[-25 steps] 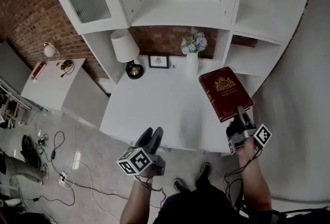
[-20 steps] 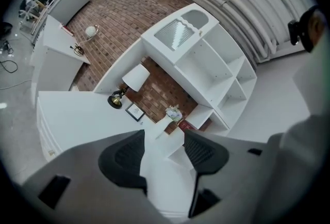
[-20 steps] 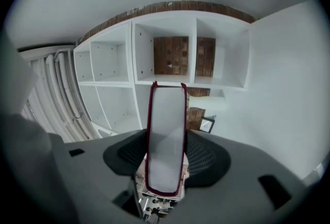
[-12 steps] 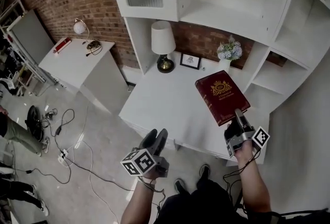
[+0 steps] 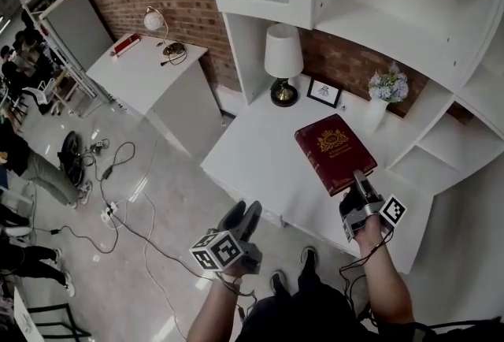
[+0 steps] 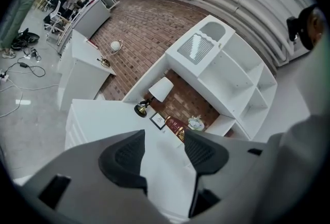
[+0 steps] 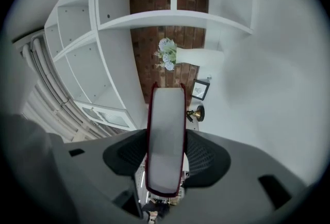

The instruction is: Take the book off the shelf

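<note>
**Red book (image 5: 335, 153) clamped in right claw (image 5: 359, 183), clear of the shelf (image 5: 370, 17)**

Grips the book's near end, pads pressed on both covers. Holds it above the white surface (image 5: 260, 163), nearly flat, crest side up, long axis running from the claw far and slightly left. Carries the left claw (image 5: 244, 214) wide apart and empty, just near of the surface's edge.

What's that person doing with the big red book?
A person holds a gripper tool in each hand. The right gripper is clamped on the edge of a dark red book and holds it in the air above the white desk, clear of the shelves. The left gripper is open and empty, out in front of the desk. A lamp, a small picture frame and a vase of flowers stand at the back of the desk.
</note>
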`<state>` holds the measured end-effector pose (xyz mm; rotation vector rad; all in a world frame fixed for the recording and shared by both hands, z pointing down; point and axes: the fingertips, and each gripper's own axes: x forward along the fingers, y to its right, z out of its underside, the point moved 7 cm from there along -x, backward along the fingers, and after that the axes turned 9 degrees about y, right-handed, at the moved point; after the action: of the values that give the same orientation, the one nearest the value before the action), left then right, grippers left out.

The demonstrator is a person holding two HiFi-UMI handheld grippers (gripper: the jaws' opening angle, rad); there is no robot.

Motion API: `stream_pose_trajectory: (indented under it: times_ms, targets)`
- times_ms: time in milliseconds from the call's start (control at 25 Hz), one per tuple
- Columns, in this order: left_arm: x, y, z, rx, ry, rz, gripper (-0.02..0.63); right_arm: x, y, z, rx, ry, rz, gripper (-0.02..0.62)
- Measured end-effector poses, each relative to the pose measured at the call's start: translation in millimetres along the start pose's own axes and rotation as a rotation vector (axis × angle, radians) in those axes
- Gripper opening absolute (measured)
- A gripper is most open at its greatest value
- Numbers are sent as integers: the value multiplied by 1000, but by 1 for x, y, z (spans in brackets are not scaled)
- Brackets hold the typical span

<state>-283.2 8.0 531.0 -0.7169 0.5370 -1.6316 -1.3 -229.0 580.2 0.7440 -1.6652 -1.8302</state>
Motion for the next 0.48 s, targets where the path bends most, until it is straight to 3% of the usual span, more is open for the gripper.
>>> stream_pose_trajectory:
  times_ms: [480]
  targets:
    - [39,-4,10,-14,33,-106,237,63,57,-8,-11,-156,85,221]
